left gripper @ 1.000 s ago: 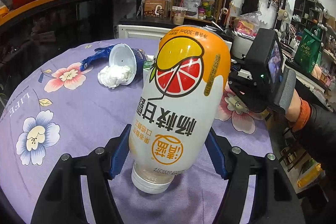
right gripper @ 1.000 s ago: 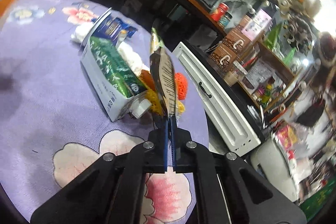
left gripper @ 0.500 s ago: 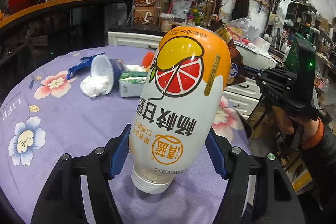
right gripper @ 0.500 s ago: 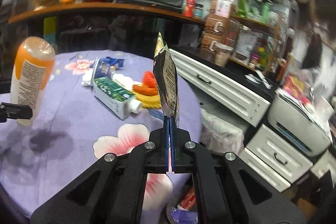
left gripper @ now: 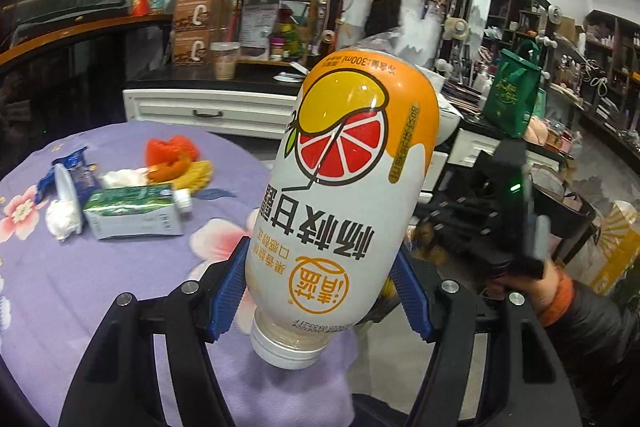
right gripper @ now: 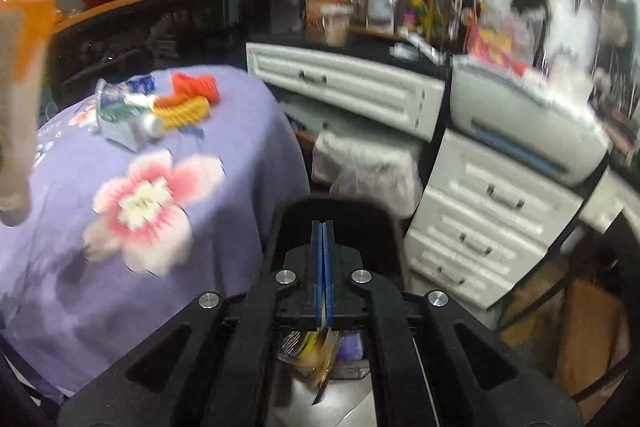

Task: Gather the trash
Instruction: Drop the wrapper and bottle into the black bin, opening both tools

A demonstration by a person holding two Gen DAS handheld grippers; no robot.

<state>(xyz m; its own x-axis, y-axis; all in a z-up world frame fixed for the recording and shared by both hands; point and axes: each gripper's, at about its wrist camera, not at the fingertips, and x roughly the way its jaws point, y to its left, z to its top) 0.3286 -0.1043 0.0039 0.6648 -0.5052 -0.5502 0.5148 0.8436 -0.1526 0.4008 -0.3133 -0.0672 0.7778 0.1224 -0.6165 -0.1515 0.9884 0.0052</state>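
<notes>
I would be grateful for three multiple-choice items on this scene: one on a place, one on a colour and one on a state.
1. Where does the green-and-white carton lie?
A. in a white drawer
B. on the purple floral tablecloth
C. on the wooden shelf

2. What colour is the drink bottle's cap?
A. white
B. red
C. blue

3. How is the drink bottle held?
A. lying loose on the table
B. by its cap alone, body hanging down
C. clamped at its lower body in the left gripper, cap end toward the camera

Key:
1 B, since the carton lies on its side on the cloth beside the tissue and the wrappers.
2 A, since the ribbed cap nearest the lens is white.
3 C, since the blue pads press on both sides of the bottle and its label reads upside down.
</notes>
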